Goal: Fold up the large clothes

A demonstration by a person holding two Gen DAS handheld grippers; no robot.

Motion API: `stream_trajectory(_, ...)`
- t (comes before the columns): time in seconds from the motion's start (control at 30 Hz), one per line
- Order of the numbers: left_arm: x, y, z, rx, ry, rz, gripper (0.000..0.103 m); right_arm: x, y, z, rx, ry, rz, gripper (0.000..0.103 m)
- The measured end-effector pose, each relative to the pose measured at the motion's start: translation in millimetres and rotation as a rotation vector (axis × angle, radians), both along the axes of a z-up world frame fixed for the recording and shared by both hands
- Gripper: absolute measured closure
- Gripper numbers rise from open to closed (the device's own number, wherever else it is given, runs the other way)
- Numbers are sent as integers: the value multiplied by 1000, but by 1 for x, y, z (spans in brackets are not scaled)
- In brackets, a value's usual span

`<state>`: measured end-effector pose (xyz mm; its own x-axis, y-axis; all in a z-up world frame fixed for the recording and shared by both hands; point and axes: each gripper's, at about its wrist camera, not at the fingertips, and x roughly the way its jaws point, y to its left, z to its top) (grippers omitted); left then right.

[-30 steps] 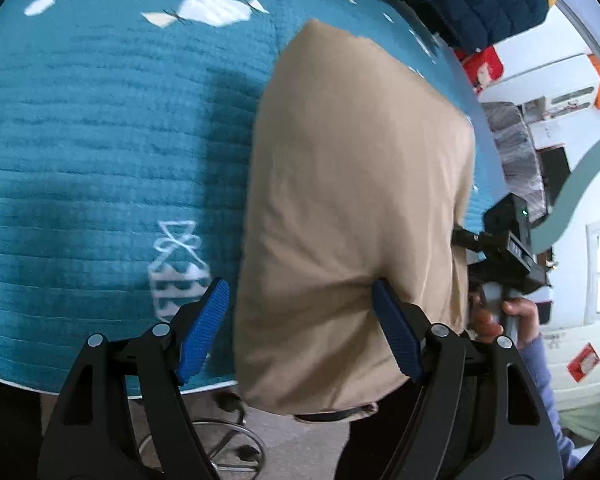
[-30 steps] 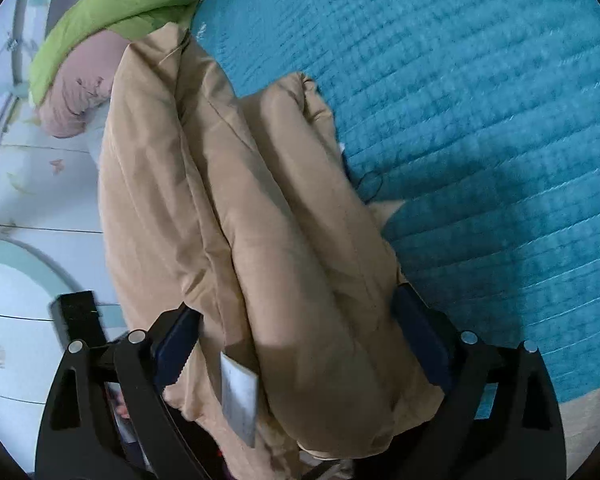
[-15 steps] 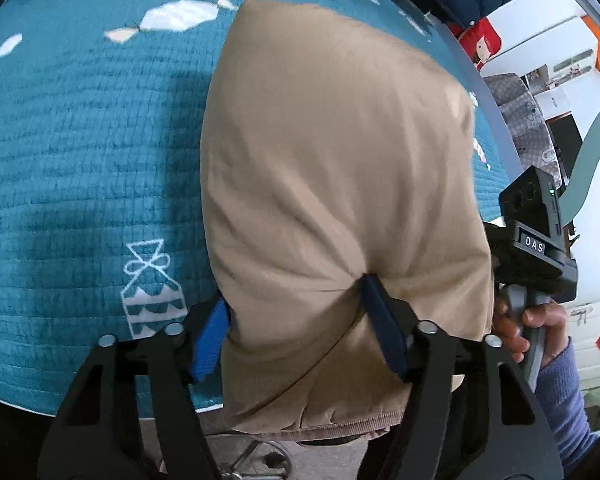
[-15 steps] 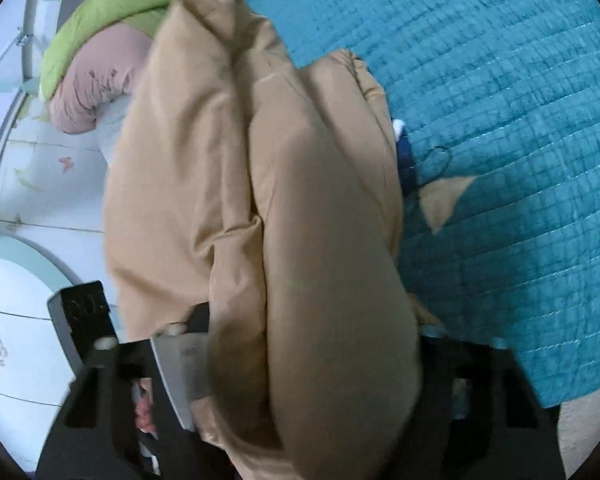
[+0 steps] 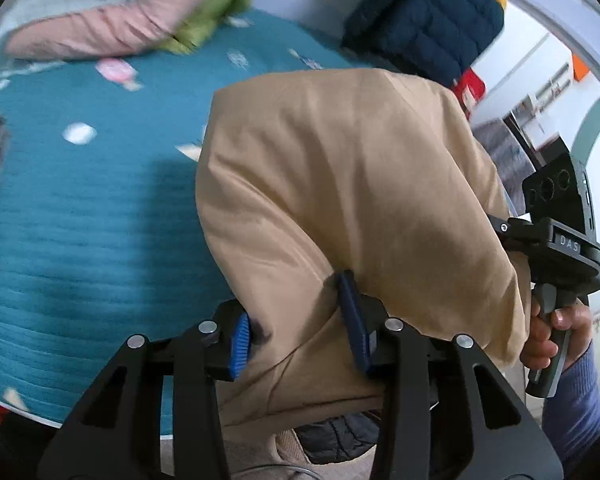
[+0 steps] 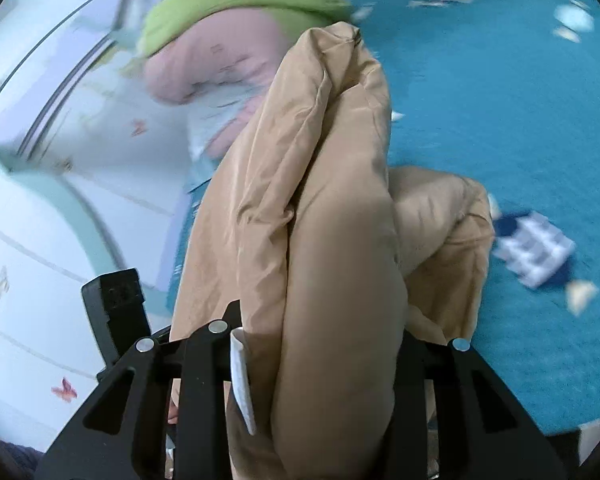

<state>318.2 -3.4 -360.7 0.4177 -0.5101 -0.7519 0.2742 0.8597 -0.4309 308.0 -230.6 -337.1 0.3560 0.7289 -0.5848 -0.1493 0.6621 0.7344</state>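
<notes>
Lifted higher off the teal quilt (image 5: 80, 220), the tan coat (image 5: 352, 184) is pinched by the left gripper (image 5: 300, 332) and right gripper (image 6: 320, 360), "DAS" on the latter's mount.

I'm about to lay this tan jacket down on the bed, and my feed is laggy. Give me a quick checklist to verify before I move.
1. Left tool clamped on the puffy tan jacket: ok, blue pads pinch fabric.
2. Right tool gripping the jacket: ok; the fabric bulges between its arms, pads hidden.
3. Jacket folded into a bundle: ok, layers stacked.
4. Bare teal quilted bedspread ahead: ok.
5. Pink and green clothes pile away from the landing spot: ok.
6. Jacket's lower hem off the floor: cannot tell.
</notes>
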Motion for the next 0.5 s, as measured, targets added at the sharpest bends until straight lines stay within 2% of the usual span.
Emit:
stream_trajectory(0.1,2,43,1,11,12,53,63,17,39,-13,44,54,21,71)
stream_trajectory(0.23,1,106,-22,22,65,146,63,25,85,-37,86,127,43,71)
stream_trajectory(0.3,3,131,-34,40,96,167,63,25,106,-51,27,175,33,69)
stream_trajectory(0.37,0,147,-52,79,141,184,63,26,118,-59,-98,201,17,62)
stream_trajectory(0.43,-4,157,-60,70,147,183,63,19,123,-67,-241,220,-17,46)
stream_trajectory(0.5,-6,160,-61,50,144,177,63,13,118,-72,-311,233,-36,35)
